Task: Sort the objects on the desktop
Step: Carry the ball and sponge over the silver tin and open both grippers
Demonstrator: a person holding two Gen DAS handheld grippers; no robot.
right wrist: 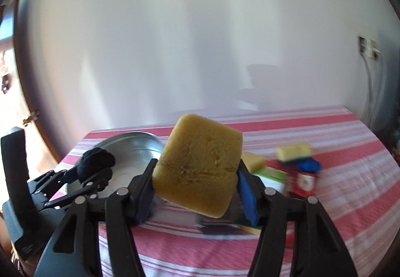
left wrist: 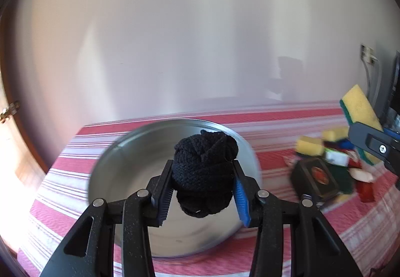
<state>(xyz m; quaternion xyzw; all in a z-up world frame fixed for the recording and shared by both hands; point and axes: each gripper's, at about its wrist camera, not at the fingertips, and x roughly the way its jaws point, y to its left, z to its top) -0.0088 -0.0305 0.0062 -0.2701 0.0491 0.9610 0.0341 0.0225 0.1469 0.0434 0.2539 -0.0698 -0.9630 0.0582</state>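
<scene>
near the surface's left edge sits the metal bowl, open side up, likely the place for sorted things. the left gripper hangs over it, its fingers clamped on a black rolled sock held above the bowl's hollow, so letting go should drop it in. further right, the right gripper pinches a yellow sponge tilted, lifted clear of the striped cloth. toward the surface's right side lies the unsorted pile: more sponges, a red sachet, a blue thing, a green-and-white box, probably waiting their turn.
</scene>
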